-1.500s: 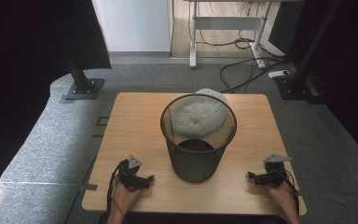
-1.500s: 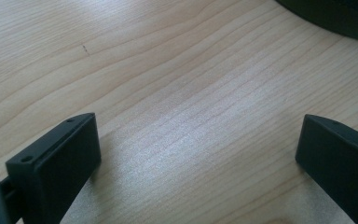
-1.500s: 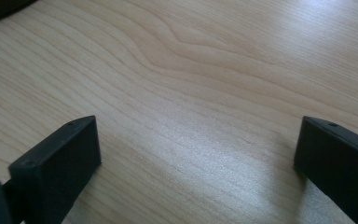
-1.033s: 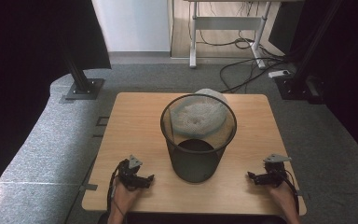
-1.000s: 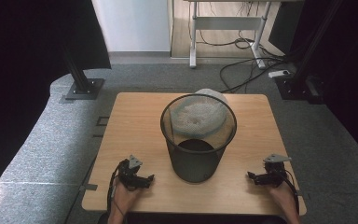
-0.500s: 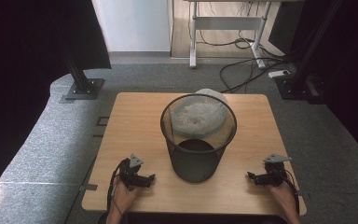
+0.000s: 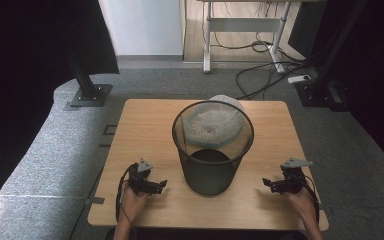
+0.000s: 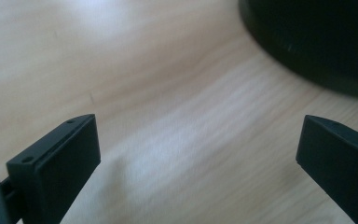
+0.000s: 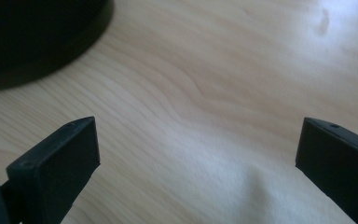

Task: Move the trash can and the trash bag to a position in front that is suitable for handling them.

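Bin [image 7: 213, 150]: black wire mesh, round, standing upright in the middle of the tabletop [image 7: 145, 120], a bit toward the near edge.
Long axis of bin: straight up and down, open mouth on top.
White thing [image 7: 215, 122]: pale and round, just behind the bin on the far side, seen through the mesh; hard to tell what.
Left hand-held gripper [image 7: 155, 185]: resting on the tabletop near the front edge, left of the bin, jaws spread wide, nothing between them.
Right hand-held gripper [image 7: 272, 184]: resting on the tabletop near the front edge, right of the bin, jaws spread wide, nothing held.
Way to the bin: to the right and a little farther off for the left one, to the left and a little farther off for the right one.
Nearer one: the left, close beside the bin's foot; the right sits farther out.
Likely next: both moving inward to the bin's sides.
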